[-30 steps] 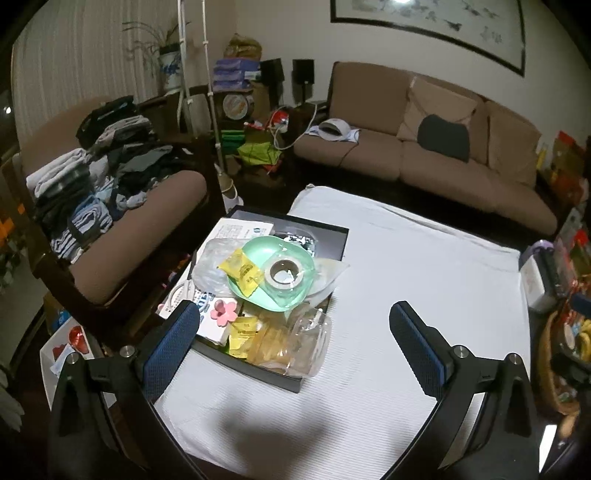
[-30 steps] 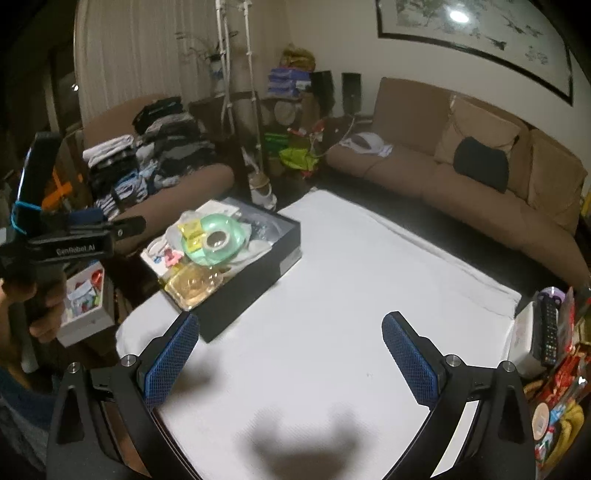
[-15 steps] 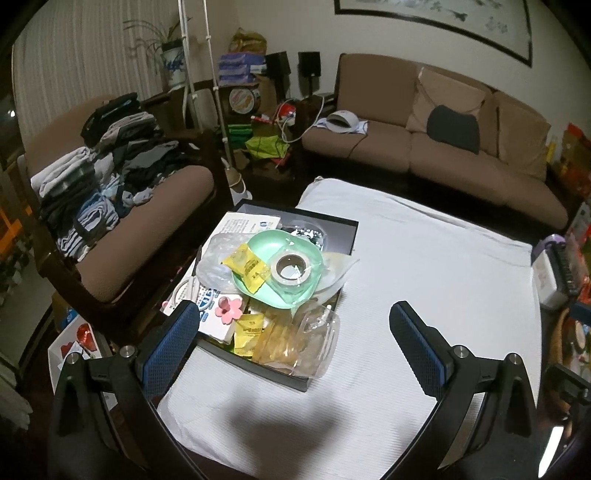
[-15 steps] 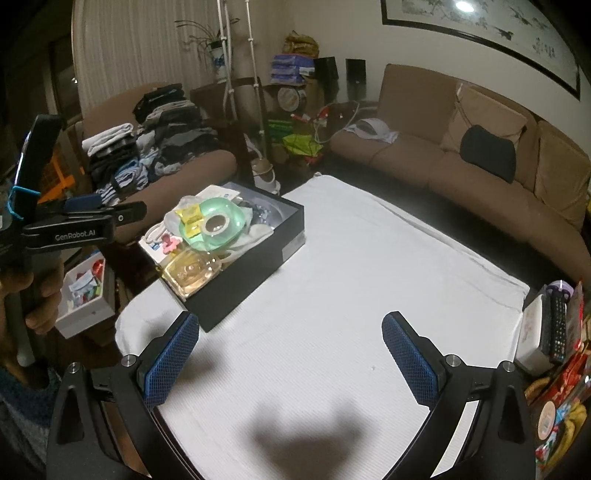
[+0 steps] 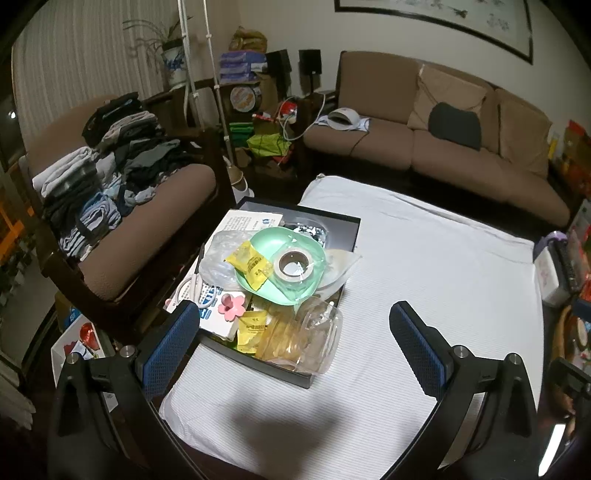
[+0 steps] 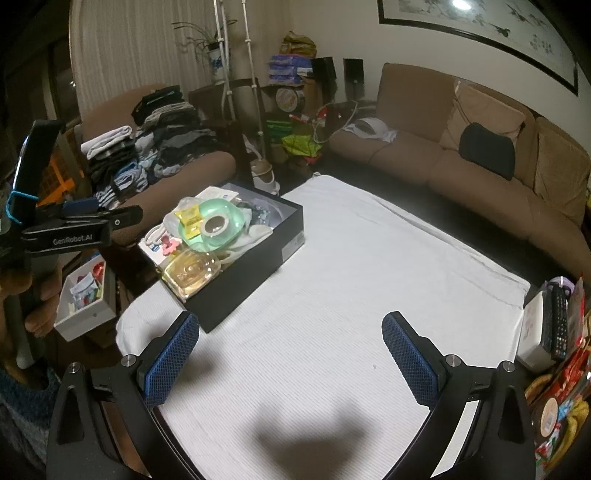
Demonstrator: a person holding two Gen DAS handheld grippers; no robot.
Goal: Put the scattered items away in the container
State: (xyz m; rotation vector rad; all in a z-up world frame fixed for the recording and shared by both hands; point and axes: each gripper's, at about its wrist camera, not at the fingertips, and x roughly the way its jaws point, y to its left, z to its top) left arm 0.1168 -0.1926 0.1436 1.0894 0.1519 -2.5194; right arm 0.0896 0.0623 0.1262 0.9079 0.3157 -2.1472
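Dim indoor light, warm and slightly murky, with visible grain in the dark corners. Brightest on the white cloth (image 5: 424, 266) at centre, fading toward 9 o'clock. Glare spot from a ceiling lamp reflected in the framed picture (image 6: 461, 4) at 1 o'clock in the right wrist view. Soft dark shadow (image 6: 295, 446) pooled on the cloth at 6 o'clock in both views. Strong fisheye bending everywhere, with black vignette at all four corners. Reasonably sharp at centre, softer and smeared near the rim around 3 and 9 o'clock.
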